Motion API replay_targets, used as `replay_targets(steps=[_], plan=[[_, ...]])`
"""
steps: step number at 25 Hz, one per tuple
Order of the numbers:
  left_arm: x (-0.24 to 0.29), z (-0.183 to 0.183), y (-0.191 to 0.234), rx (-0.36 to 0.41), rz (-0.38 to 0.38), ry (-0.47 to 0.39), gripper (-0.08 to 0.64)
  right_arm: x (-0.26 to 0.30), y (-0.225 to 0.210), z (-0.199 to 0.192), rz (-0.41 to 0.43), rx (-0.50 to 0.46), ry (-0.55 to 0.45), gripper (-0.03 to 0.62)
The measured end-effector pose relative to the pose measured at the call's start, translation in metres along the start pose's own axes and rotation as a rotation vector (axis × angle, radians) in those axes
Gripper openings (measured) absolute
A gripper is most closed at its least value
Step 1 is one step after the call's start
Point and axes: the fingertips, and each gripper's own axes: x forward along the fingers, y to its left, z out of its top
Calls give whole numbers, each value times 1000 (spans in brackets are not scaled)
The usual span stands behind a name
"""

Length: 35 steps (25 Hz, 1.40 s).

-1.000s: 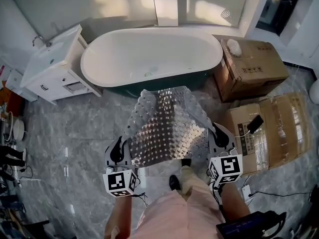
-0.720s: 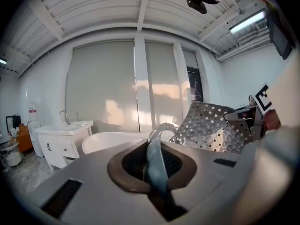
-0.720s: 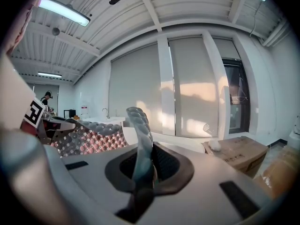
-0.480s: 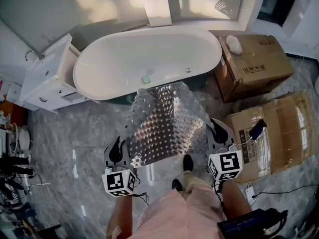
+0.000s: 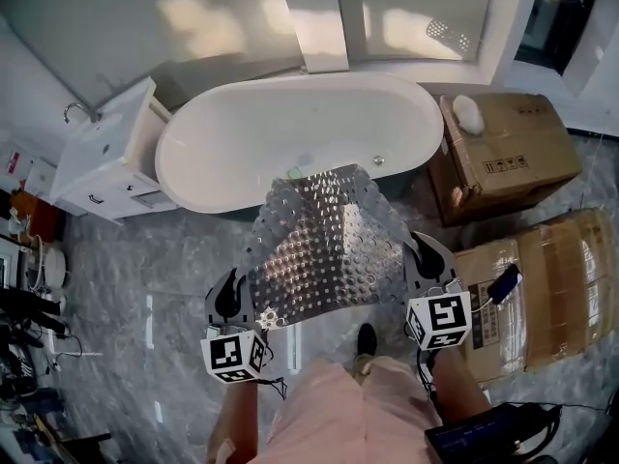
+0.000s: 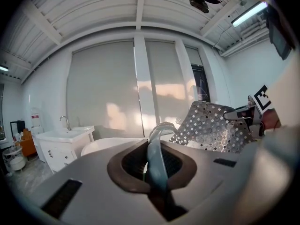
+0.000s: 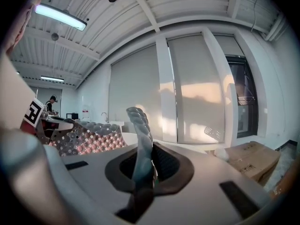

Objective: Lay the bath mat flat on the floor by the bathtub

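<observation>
The clear, bubbled bath mat (image 5: 319,240) hangs spread out in the air between my two grippers, its far edge over the rim of the white bathtub (image 5: 290,133). My left gripper (image 5: 232,293) is shut on the mat's near left corner. My right gripper (image 5: 423,259) is shut on the near right corner. In the left gripper view the mat's edge (image 6: 157,158) is pinched between the jaws and the mat (image 6: 211,130) stretches off to the right. In the right gripper view the mat's edge (image 7: 139,144) stands pinched in the jaws, the mat (image 7: 86,137) spreading left.
A white vanity with a sink (image 5: 106,158) stands left of the tub. Cardboard boxes (image 5: 503,158) and a flattened box (image 5: 542,278) lie at the right. The person's leg and shoe (image 5: 366,341) are on the grey marble floor (image 5: 126,288) under the mat.
The mat and both grippers have moved forward toward the tub; the mat's far edge now reaches over the tub rim. Both grips are unchanged.
</observation>
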Motion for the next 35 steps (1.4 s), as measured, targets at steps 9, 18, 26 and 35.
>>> replay_targets(steps=[9,18,26,35], plan=[[2,14,35,-16,75,-41,40,34,14,29,52,-43,-41,30],[12,7,82,-50,92,-45,40,69,39,46,47,-74,-38,29],[37,9,125,-66,44,-76,40,96,69,62,5,-95,-45,29],[57,4,170,-62,-35,-91,40,113,107,66,-63,-98,-41,29]])
